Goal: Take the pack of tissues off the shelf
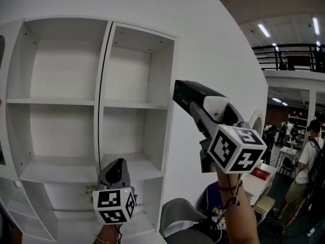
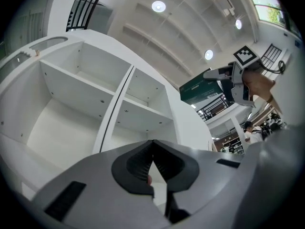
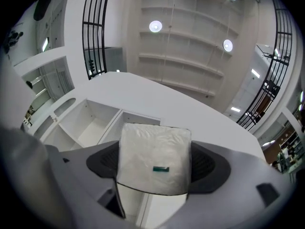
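Right gripper jaws pinch pack by 2 sides, clear of shelf; slick film, a tilt could drop it. Left gripper: jaws pressed together, empty.

Bright ceiling lights, dark fisheye-warped edges

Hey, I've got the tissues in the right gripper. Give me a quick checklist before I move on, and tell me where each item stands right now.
1. Hold on the pack of tissues: ok, it sits between the pads of the right gripper, which press on both its sides.
2. Pack off the shelf: ok, it is held in the air in front of it.
3. Shelf compartments in view: ok, nothing else stands in them.
4. Left gripper: ok, jaws together, holding nothing.
5. Left gripper away from the pack: ok, it hangs lower, apart from the right.
6. Place to set the pack down: cannot tell, none shows.
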The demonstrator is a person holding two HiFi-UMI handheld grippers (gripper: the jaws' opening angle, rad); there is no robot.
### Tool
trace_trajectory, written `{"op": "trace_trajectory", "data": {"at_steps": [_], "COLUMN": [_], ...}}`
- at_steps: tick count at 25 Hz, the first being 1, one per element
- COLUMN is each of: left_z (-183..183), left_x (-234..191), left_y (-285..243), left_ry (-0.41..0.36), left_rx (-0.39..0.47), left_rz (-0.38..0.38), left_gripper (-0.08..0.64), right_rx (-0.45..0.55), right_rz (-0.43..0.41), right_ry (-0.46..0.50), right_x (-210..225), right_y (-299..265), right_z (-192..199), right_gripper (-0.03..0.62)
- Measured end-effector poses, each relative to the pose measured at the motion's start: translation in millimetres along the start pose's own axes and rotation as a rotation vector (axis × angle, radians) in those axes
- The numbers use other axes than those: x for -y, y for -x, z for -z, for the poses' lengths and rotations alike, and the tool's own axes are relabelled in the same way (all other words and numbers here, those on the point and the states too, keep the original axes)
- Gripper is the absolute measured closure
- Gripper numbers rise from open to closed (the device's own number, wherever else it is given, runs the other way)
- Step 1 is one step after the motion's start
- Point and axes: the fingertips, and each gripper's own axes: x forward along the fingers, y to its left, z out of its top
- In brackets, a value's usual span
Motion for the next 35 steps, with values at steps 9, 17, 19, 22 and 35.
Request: {"op": "trace_trajectory", "data": {"at_steps": [9, 17, 19, 22, 35], "left_z": [50.5, 124.8, 139.8, 157.3, 242.8], "left_x": [63.6, 86.4, 91.7, 97.7, 86.6], "left_y": [-21.8, -23.5, -21.0, -16.7, 16.9], "left_ry": [0.061, 0.102, 0.104, 0.105, 0.084], "left_rx": [-0.061, -0.138, -0.155, -0.184, -0.322], "left_rz": [0.110, 0.148, 0.153, 0.159, 0.134], "left_gripper": [0.543, 0.543, 0.543, 0.543, 0.543], "right_rx": [-0.112, -0.231, -0.259, -0.300, -0.432], "right_rz": [0.128, 0.236, 0.256, 0.281, 0.367], "right_ry": [0.014, 0.019, -0.012, -0.043, -0.015], "right_x": [61.1, 91.9, 98.1, 102.9, 73.1], "right_y": [38.5, 85.1, 95.6, 111.0, 189.8], "right_z": [70.0, 171.9, 195.0, 224.4, 328.8], "right_gripper": [0.184, 0.184, 0.184, 0.184, 0.184]}}
